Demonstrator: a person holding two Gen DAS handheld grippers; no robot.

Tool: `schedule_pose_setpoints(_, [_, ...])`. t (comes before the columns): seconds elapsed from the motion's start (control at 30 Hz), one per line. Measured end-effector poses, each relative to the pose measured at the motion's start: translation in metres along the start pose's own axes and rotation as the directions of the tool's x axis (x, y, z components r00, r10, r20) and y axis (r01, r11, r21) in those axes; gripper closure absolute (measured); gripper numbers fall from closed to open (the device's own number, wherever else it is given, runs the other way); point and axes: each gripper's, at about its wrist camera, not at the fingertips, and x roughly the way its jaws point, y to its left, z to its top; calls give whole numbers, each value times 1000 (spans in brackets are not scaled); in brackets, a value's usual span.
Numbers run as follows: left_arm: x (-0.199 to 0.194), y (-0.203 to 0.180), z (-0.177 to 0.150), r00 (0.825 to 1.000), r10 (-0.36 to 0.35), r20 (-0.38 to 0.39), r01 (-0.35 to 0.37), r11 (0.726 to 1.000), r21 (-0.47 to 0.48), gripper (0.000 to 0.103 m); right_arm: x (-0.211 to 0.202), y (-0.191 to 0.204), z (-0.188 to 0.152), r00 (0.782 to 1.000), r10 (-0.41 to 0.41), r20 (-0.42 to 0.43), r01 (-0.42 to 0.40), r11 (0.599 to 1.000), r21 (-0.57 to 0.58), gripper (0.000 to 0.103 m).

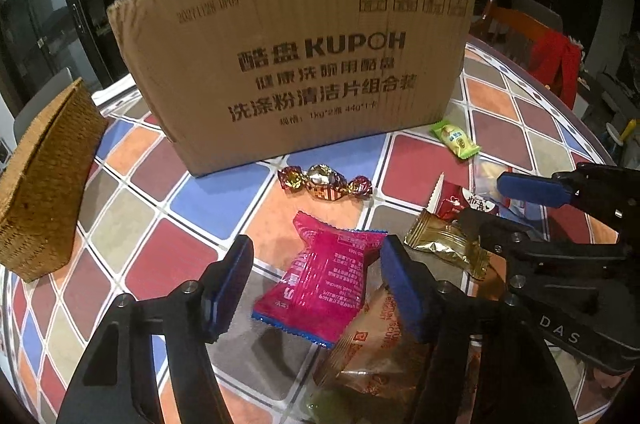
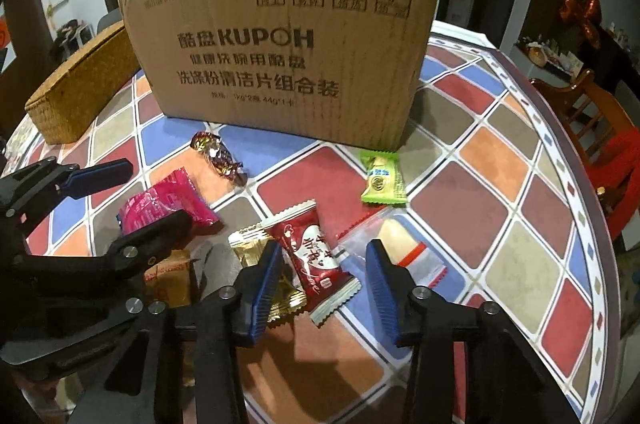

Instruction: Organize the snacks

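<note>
A pink snack packet [image 1: 320,284] lies on the tiled table between the blue pads of my left gripper [image 1: 316,288]. The jaws stand apart, with a gap at the left pad. My right gripper [image 2: 324,284] straddles a dark red packet [image 2: 316,260]; its jaws are also apart, and the left pad sits over a gold packet [image 2: 250,240]. Both grippers hang low and side by side. A tan packet [image 1: 376,344] lies under the pink one. The tall cardboard box [image 1: 296,63] stands just behind the snacks.
A twist-wrapped candy [image 1: 324,181] and a green packet [image 1: 454,137] lie near the box's foot. A clear zip bag [image 2: 400,248] rests right of the red packet. A wicker basket [image 1: 44,183] sits at the left. The table edge [image 2: 560,151] curves away on the right, with a chair beyond.
</note>
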Motion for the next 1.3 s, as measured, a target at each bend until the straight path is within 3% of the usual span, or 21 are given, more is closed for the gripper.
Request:
schedule_pose_setpoints(0.23, [14,-3,-2,999,-21,-27,21,1000,-2,50,10,2,0,1000,27,-16,-27,1000,-5,74])
schedule_pose_setpoints(0.3, [18,-3,-3,999,-23,-36,23,1000,-6,58,14,3,-1,999,41,-31,-41,999,-9,79])
schedule_pose_setpoints(0.53, [18,1,-1,999,-23,-30,22,999,-32,65,14,3,-1,999,46,-10,-46,999,1,80])
schedule_pose_setpoints(1.3, [-12,5,11,1000,25,18,-24,997,-77,68,-19,-1,13,997,44,70,-46,999,25,80])
